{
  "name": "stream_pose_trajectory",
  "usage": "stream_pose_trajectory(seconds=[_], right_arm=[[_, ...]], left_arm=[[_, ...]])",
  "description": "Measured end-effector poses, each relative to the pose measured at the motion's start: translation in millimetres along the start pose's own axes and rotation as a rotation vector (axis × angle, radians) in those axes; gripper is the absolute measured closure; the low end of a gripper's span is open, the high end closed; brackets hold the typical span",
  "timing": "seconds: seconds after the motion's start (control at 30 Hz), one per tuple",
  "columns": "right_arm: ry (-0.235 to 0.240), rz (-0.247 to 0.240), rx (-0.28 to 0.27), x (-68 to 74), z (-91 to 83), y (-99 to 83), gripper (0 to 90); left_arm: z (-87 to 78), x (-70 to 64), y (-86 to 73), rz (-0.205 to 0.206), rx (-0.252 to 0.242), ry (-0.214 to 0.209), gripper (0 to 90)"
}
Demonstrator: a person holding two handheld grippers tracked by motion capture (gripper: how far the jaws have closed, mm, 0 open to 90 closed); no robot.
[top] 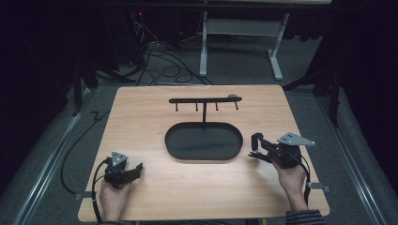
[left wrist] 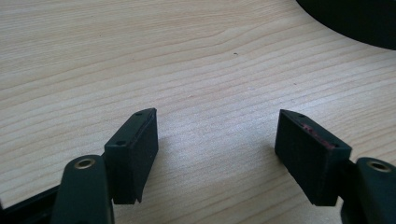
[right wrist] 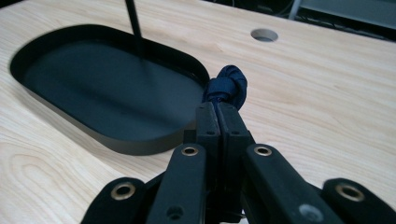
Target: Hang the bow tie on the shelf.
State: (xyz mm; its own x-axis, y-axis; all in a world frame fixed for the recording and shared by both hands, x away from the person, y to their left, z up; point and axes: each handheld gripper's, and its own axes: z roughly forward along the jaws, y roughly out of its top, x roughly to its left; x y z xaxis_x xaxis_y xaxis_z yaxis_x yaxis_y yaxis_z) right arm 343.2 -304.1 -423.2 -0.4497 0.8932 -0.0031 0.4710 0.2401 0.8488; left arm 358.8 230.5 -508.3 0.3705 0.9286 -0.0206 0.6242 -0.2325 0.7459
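Grippers, two of them, work over one pale wooden table (top: 155, 197) with visible grain and rounded corners. The right gripper (right wrist: 218, 109) is clamped on a small dark-blue fabric piece (right wrist: 227, 87), bunched and knotted in look, held just above the tabletop beside the right end of the tray (right wrist: 70, 109). In the high view the same right gripper (top: 256, 146) sits just off the tray's right rim, the person's hand behind it. The left gripper (left wrist: 215, 142) hangs with its two black block-shaped pads wide apart and nothing between them, low over bare wood; in the high view the left gripper (top: 136, 168) lies near the table's front left corner, well apart from the tray. The single tray (top: 174, 149) is a matte black oval with a low rim. One thin post (top: 204, 114) rises from its far edge and carries one horizontal bar (top: 187, 100) with four short pegs hanging beneath it.
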Motion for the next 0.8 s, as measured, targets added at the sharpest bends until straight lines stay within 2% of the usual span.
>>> stream_pose_trajectory(seconds=[0.37, 0.8], right_arm=[[0.041, -0.017, -0.023, 7.3, -1.3, 10.9, 90.0], [0.097, -0.046, -0.067, 14.8, -2.5, 35.7, 90.0]], left_arm=[[0.0, 0.1, 0.0, 0.000, 0.001, 0.000, 30.6], [-0.2, 0.2, 0.2, 0.000, 0.004, -0.001, 30.7]])
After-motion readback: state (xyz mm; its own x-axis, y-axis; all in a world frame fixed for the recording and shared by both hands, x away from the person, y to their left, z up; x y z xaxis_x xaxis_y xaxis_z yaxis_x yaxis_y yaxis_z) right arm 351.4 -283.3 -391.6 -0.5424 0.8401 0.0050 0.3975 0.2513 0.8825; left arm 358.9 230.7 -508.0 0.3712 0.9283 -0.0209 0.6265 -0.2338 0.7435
